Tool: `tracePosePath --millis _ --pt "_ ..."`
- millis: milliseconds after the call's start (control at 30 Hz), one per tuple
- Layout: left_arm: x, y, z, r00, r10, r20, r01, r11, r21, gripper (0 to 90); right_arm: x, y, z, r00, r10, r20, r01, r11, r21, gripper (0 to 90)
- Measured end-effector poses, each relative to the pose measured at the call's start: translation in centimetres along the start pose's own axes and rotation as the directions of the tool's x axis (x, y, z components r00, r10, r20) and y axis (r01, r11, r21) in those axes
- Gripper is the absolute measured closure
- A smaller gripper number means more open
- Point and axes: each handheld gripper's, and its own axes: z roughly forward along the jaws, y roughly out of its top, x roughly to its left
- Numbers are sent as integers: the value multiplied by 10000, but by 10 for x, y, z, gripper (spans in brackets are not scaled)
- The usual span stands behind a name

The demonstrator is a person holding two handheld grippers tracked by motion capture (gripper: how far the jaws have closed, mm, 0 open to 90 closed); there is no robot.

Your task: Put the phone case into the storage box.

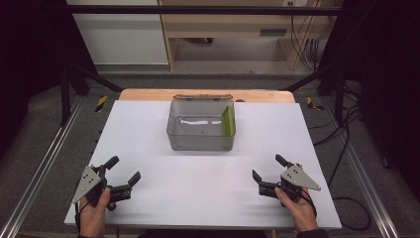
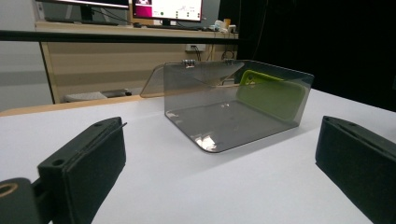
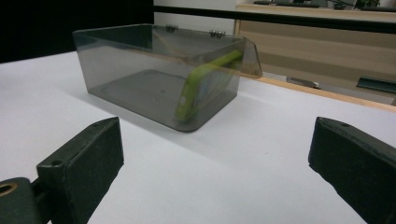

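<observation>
A smoky clear plastic box (image 1: 200, 141) stands at the table's middle back with its hinged lid (image 1: 202, 97) thrown open behind it. Inside, a lime-green phone case (image 1: 228, 120) leans upright against the right wall; it shows too in the left gripper view (image 2: 268, 93) and the right gripper view (image 3: 205, 84). My left gripper (image 1: 124, 171) rests open near the front left corner, nothing between its jaws. My right gripper (image 1: 268, 168) rests open near the front right, also holding nothing. Both point toward the box (image 2: 233, 109) (image 3: 159, 74).
The white table top (image 1: 198, 188) lies between the grippers and the box. A wooden strip (image 1: 148, 94) runs along the far edge. Metal rails (image 1: 44, 158) flank the table, cables (image 1: 346, 139) trail at the right, and a desk with monitors (image 2: 166, 9) stands beyond.
</observation>
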Motion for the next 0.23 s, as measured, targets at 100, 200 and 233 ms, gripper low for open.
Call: tracePosePath --millis 100,200,233 --pt "-1 0 1 10000 -9 32 8 10000 21 16 2 -2 1 9998 -181 -40 182 9997 153 31" --pt "0 0 1 10000 -35 30 35 10000 -5 16 2 -2 1 9998 -179 -38 179 9997 141 31" --pt "0 0 1 10000 -33 27 33 10000 -15 16 2 -2 1 9998 -183 -18 183 9997 134 31"
